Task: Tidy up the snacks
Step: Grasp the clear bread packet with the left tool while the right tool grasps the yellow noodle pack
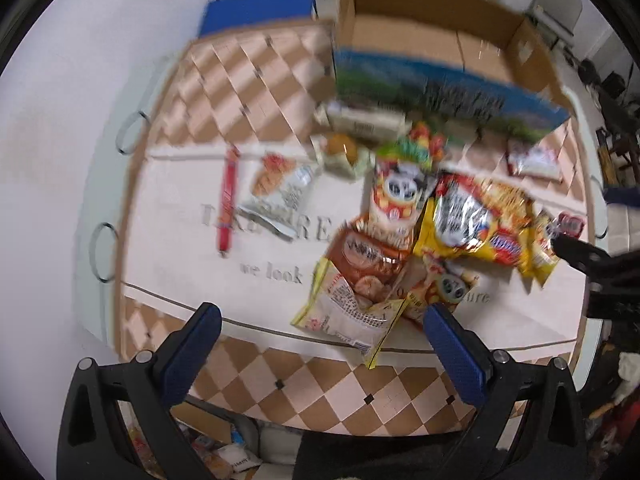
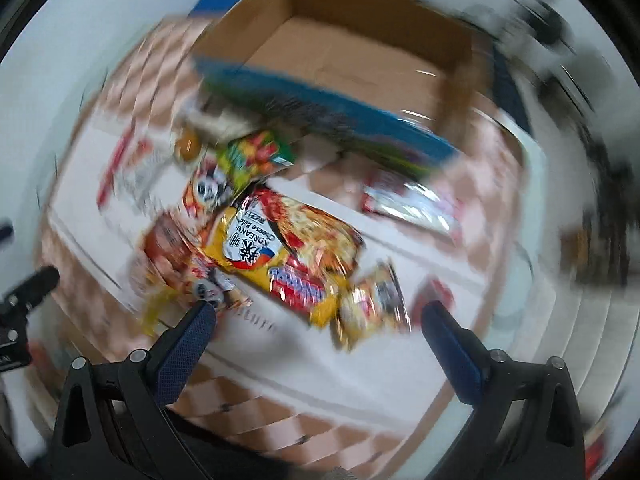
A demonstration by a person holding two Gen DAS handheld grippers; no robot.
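Left tool [image 1: 322, 322] and right tool [image 2: 318, 320]: both spread, holding nothing. Snack pile lies just ahead on the surface [image 1: 180, 184], large yellow bag [image 2: 280, 248] topmost. Only the left view shows the red stick [image 1: 227, 204] apart at left. Beyond stands the open cardboard box [image 2: 352, 52], interior sharper in the right view; its blue-green front wall [image 1: 440, 92] partly hides snacks behind

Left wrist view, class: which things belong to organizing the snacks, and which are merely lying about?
Belonging to the job:
yellow noodle packet
red stick snack
panda snack bag
cardboard box
left gripper, open

Merely lying about:
checked tablecloth
blue board
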